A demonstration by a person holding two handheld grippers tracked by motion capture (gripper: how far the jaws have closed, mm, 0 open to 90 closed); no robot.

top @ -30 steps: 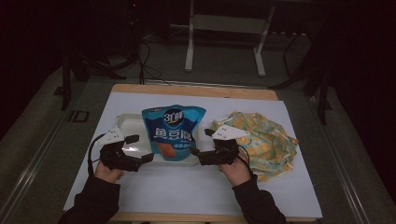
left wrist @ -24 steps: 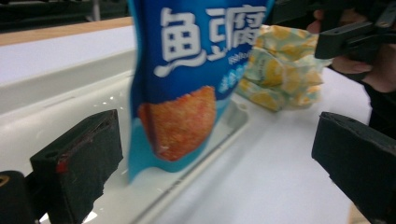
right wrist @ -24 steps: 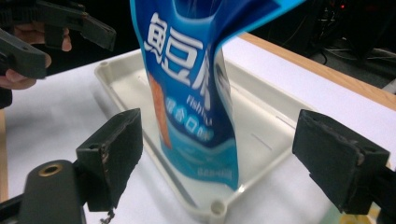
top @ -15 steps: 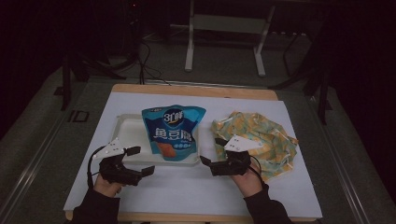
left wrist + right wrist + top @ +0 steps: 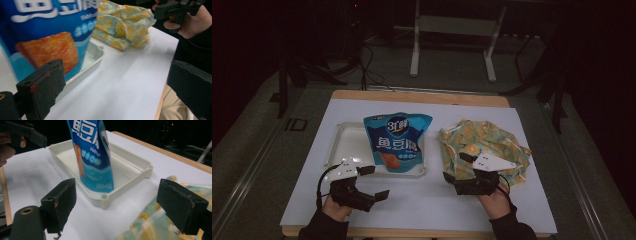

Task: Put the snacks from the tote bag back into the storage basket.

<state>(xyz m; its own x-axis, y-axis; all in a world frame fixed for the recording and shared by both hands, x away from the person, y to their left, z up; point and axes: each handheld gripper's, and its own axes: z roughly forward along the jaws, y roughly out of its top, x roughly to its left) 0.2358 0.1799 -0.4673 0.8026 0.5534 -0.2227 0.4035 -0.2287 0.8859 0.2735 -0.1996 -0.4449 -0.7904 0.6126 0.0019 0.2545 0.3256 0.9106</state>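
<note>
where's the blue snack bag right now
In the high view the blue snack bag stands in the white tray at table centre, left of the yellow patterned cloth and ahead of both open grippers.

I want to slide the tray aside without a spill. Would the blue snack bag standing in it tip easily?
Probably yes. The blue snack bag stands upright in the white tray on a narrow base, so a jolt could topple it. It looks puffy and light, likely crinkly film that yields when gripped. Nothing braces it; both grippers are open and apart from it.
</note>
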